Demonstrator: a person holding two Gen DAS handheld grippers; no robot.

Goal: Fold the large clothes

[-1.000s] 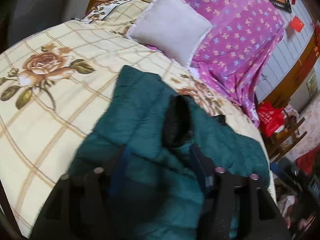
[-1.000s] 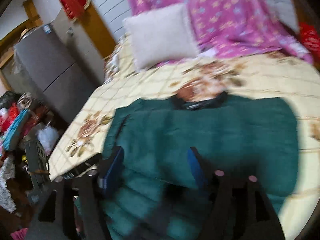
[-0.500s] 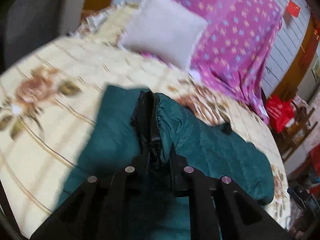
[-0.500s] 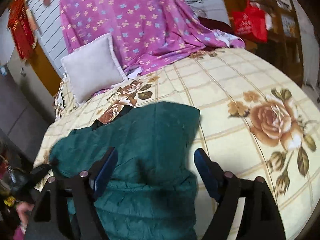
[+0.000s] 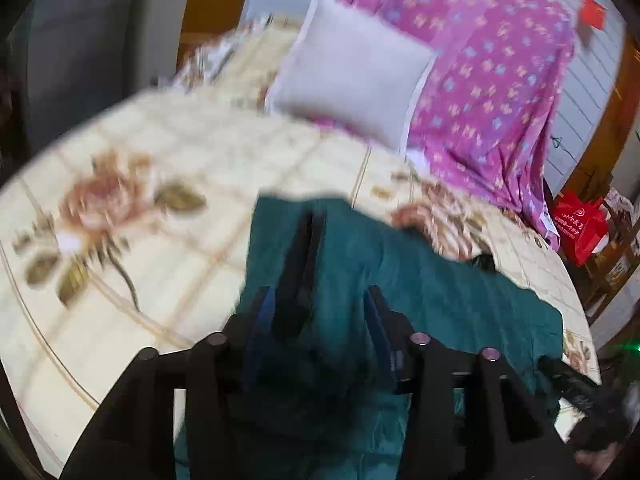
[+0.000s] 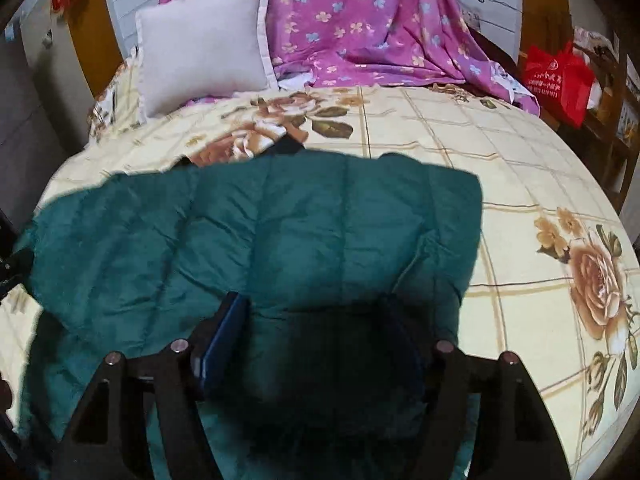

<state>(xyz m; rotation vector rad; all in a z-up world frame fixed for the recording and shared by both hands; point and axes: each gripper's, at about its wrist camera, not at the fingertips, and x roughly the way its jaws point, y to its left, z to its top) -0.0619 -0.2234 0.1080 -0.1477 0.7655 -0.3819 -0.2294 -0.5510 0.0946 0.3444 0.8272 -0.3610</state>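
Observation:
A dark green quilted jacket (image 6: pixel 280 232) lies spread on the bed (image 6: pixel 520 168), its black collar (image 6: pixel 288 146) toward the pillow. My right gripper (image 6: pixel 320 340) hangs low over the jacket's near edge. Its jaws are closing around a shadowed bulge of green fabric that hides the right finger, and only the left blue pad (image 6: pixel 224 340) shows. In the left wrist view the jacket (image 5: pixel 440 288) has a black-edged fold (image 5: pixel 300 264) standing up beside the left finger. My left gripper (image 5: pixel 318 316) is opening, with green fabric lying loose between its fingers.
A grey pillow (image 6: pixel 200 44) and a purple flowered sheet (image 6: pixel 360 20) stand at the head of the bed. A red bag (image 6: pixel 558 76) sits on wooden furniture at the right. The rose-patterned bedspread lies bare to the jacket's right (image 6: pixel 560 280) and left (image 5: pixel 120 240).
The left gripper pinched the jacket's black-edged fold half a second ago and has now spread apart again. The right gripper swung toward the jacket's right side and sank onto its near edge.

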